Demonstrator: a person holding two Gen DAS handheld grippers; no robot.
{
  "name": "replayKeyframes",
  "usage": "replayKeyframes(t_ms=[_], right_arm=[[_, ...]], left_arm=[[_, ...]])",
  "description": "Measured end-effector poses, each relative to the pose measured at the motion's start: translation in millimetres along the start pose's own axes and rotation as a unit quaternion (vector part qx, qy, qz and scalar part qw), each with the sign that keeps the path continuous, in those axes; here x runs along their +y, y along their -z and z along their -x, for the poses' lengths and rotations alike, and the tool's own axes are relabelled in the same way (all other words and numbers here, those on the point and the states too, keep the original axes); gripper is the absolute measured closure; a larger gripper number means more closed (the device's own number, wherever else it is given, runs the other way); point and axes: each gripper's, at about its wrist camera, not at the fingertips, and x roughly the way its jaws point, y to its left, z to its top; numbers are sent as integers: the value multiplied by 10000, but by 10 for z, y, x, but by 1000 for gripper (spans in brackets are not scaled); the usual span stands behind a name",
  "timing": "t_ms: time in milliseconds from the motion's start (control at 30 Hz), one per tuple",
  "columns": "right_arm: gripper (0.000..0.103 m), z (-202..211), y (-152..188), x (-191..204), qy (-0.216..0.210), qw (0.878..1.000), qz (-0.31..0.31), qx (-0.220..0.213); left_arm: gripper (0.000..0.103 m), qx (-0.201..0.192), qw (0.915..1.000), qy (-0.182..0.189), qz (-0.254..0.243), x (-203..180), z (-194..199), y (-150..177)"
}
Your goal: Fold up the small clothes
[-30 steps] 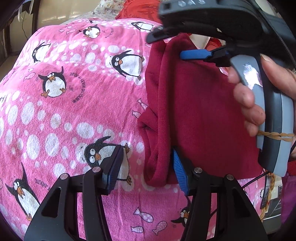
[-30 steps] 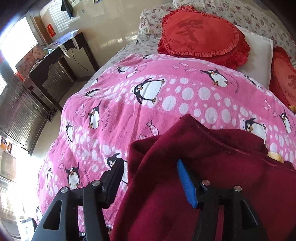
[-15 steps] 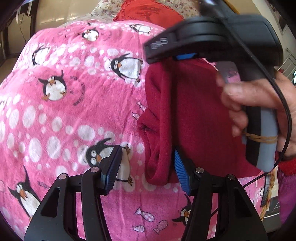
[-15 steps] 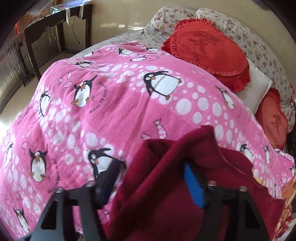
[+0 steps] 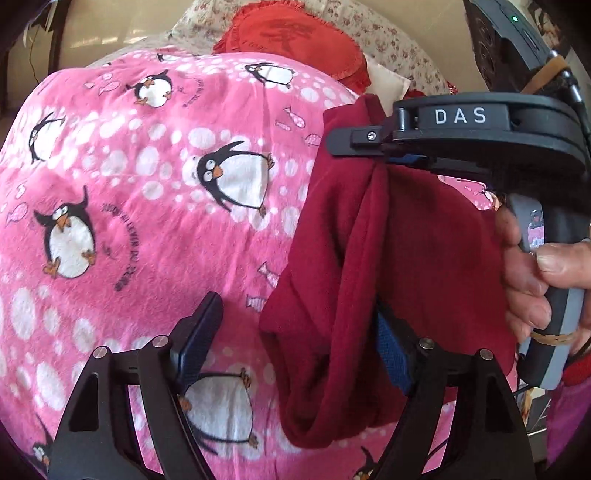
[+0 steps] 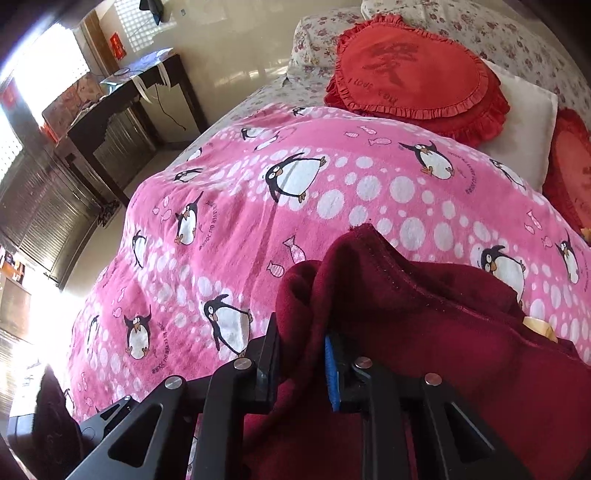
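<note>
A dark red fleece garment (image 5: 424, 258) hangs bunched over the pink penguin blanket (image 5: 147, 221). My right gripper (image 5: 395, 157), held by a hand (image 5: 532, 280), pinches the garment's upper edge, its jaws closing on the cloth. In the right wrist view the same gripper (image 6: 301, 363) has a fold of the garment (image 6: 443, 314) squeezed between its black finger and blue pad. My left gripper (image 5: 295, 343) is below with its jaws opening. The garment's lower fold rests against its blue right pad (image 5: 391, 354); its left finger (image 5: 199, 332) stands apart from the cloth.
The blanket covers a bed with floral bedding (image 6: 480, 26). Red heart cushions (image 6: 417, 77) and a white pillow (image 6: 524, 110) lie at the head. A dark desk (image 6: 122, 107) stands beside the bed at the left. Open blanket stretches left of the garment.
The right gripper's jaws have narrowed from wide to a pinch on the garment's fold, and it has shifted across the garment's top. The left gripper's jaws have spread wider.
</note>
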Motion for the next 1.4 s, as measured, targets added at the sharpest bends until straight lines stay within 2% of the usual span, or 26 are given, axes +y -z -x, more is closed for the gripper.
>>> replayKeyframes(t_ms=[200,467,600,633,667,700,733,767,833,933,1133,1267,1400], right_arm=[[84,-29,8,-83,-150,9998,-149,40],[82,-158,-62,52,288,9995,39,156],[81,-94,-9,21,146,9999,-59,-27],[83,-44,14,-15,16,9998,-141,-108],[84,6,31,-48,-109,9996,-218,-163],[85,58,50,-86,-256,9990,-309,-214],[86,111,65,-121,-401,9981,-392,-248],[87,184,88,-158,-557,9969,-472,-298],[87,322,125,-206,-736,9949,-537,-427],[88,596,181,-309,-1004,9905,-674,-649],[88,1251,350,-731,-1291,9793,-1033,-1170],[88,1682,613,-1185,-1184,9737,-1283,-1464],[88,1925,952,-1668,-932,9693,-1623,-1592]], left_arm=[[20,-71,9998,-38,-155,-98,-94,-30],[20,-95,9998,-94,-112,-207,-113,-14],[21,-42,9998,-140,-152,-270,-112,30],[27,-1,9997,-133,-188,-273,-104,32],[38,69,9997,-27,-235,-299,-110,31],[60,158,9995,95,-240,-323,-115,38],[72,201,9994,149,-245,-359,-92,47],[75,156,9993,110,-320,-413,-43,55],[78,46,9985,40,-543,-548,77,62],[79,-92,9973,153,-705,-794,291,34],[80,-256,9899,400,-1334,-1555,568,-33],[80,-138,9831,703,-1684,-2099,523,-25],[80,95,9745,873,-2063,-2615,271,105]])
